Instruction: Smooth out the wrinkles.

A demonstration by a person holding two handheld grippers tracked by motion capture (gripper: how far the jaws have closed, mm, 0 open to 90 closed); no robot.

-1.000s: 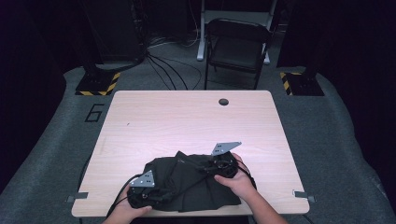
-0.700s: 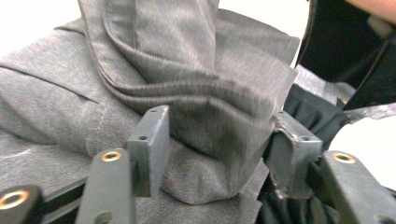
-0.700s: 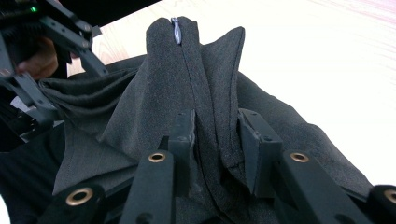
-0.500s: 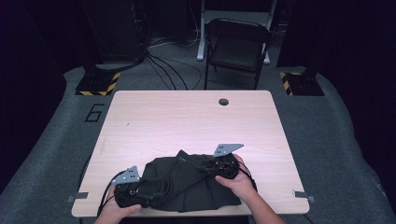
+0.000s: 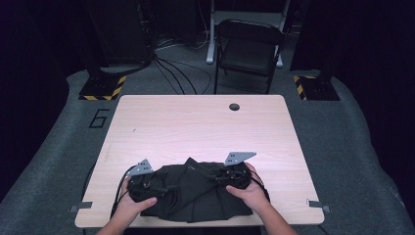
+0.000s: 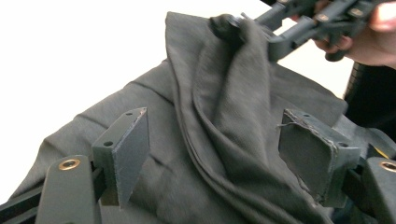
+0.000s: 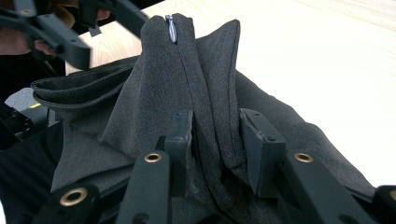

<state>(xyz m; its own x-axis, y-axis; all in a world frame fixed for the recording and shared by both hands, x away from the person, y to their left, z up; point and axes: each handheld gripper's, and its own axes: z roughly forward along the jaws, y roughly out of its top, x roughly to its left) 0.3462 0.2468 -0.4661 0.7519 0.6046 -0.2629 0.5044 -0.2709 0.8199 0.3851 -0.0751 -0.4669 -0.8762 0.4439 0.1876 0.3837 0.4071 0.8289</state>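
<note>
A dark grey garment [image 5: 195, 198] lies crumpled at the table's front edge. My left gripper [image 5: 155, 185] hovers over its left part. In the left gripper view the jaws [image 6: 217, 158] have just been opening and stand wide apart, with folds of cloth [image 6: 219, 121] lying between them but neither pad pressing. My right gripper [image 5: 219, 177] sits on the garment's right part. In the right gripper view it [image 7: 217, 144] is shut on a raised fold [image 7: 196, 70] that carries a zip seam and rises into a peak.
The light wooden table [image 5: 195, 127] has a cable hole [image 5: 234, 106] near its far edge. A folding chair [image 5: 249, 49] stands behind it. Cables trail off the table's front left. Yellow-black floor weights [image 5: 100, 88] sit at the back corners.
The left gripper shifted left, then came back right and a little farther from the front edge. The right gripper and its hand stayed put.
</note>
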